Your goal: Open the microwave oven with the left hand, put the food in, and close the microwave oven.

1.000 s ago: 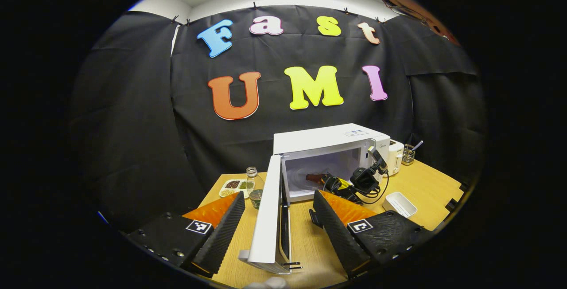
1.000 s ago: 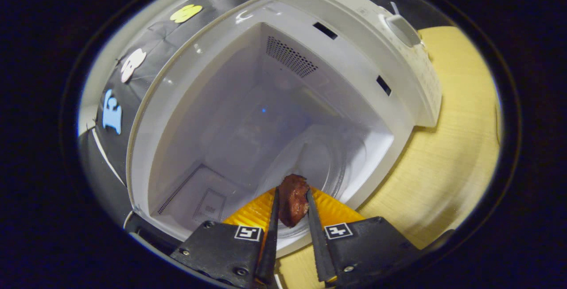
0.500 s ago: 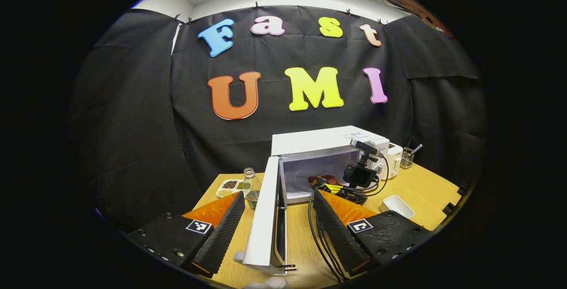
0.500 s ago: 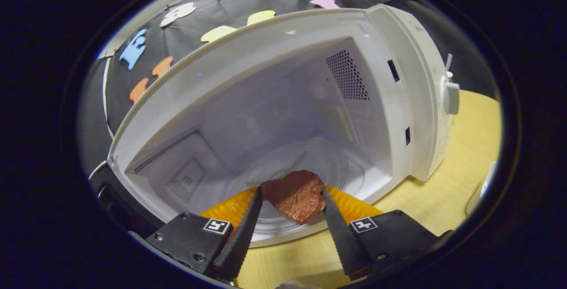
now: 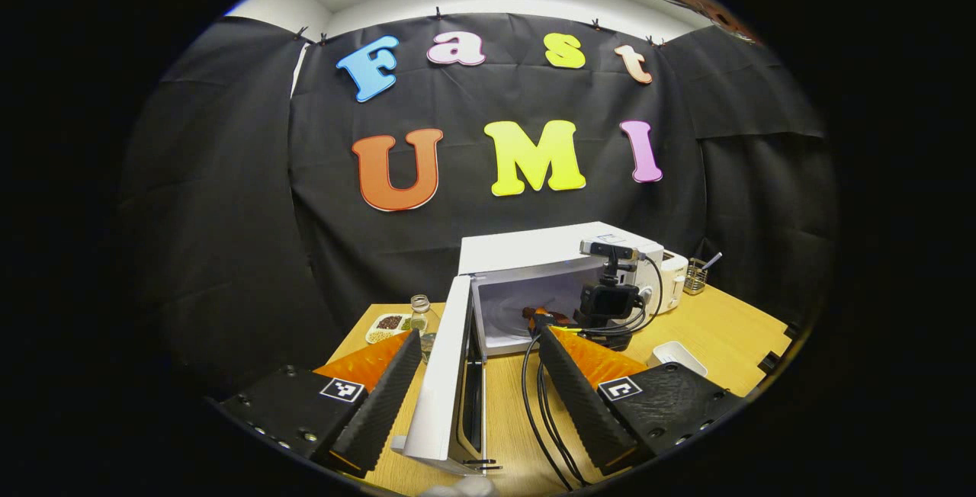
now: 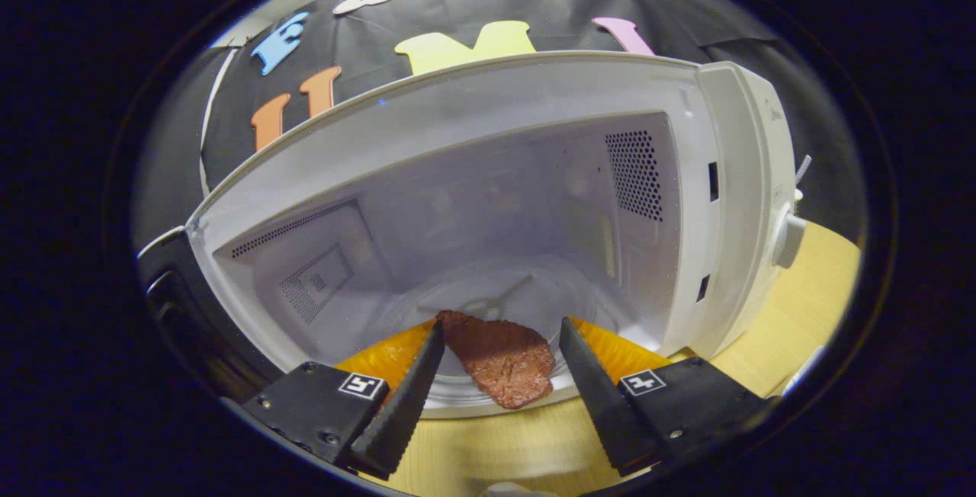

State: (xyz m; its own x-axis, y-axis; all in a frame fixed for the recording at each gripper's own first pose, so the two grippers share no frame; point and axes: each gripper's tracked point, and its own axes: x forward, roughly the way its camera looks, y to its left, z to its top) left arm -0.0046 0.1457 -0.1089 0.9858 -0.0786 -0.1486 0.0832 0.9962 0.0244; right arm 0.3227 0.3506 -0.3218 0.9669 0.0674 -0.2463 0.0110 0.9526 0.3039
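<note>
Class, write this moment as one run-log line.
microwave: door open | meat: on turntable, released | right hand-held gripper: open | left hand-held gripper: open, beside door

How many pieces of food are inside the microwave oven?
1: a piece of meat lies on the glass turntable, at the front of the microwave oven, between the right gripper fingers.

Light wood table (image 5: 709, 322) across lower centre-right of left gripper view. On it: white microwave (image 5: 549, 249) at centre w/ door (image 5: 446, 383) swung open toward bottom, glass jar (image 5: 418, 308) and small sectioned dish (image 5: 385, 324) to its left, white appliance (image 5: 674, 277) and utensil holder (image 5: 695, 276) at right, white tray (image 5: 677, 354) lower right, black cables (image 5: 534, 405) trailing to bottom edge.
</note>
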